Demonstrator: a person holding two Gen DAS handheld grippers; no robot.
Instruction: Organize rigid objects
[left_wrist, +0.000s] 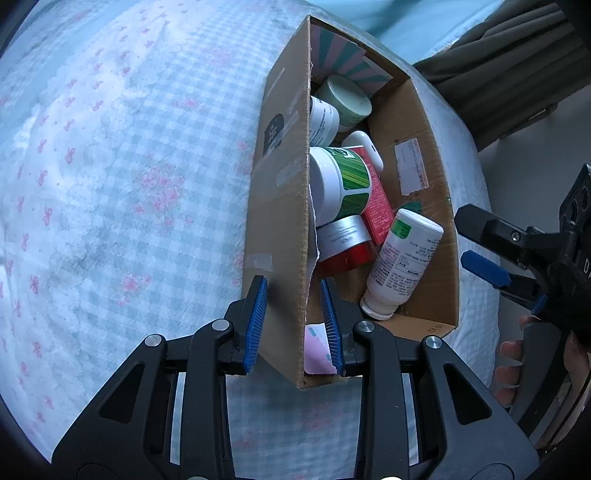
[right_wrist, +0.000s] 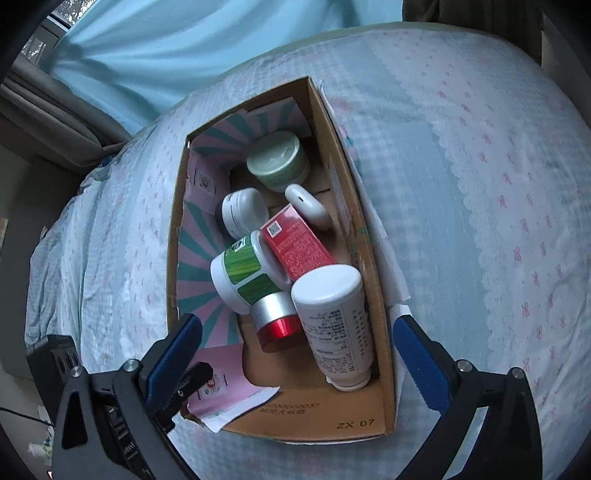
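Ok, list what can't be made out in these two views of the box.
- Left wrist view: the cardboard box near wall hides part of the green-labelled jar and the silver-lidded red jar.
- Both views: print on the white bottle is too small to read.
- Right wrist view: the bottle's cap end is hidden behind the box's front wall; the box floor lies mostly under the items.
- Left wrist view: right tool is cut off by the edge.

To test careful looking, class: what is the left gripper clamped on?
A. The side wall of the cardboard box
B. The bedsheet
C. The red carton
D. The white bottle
A: in the left wrist view the left gripper has its blue pads either side of the wall of the box, while the white bottle and red carton lie loose inside.
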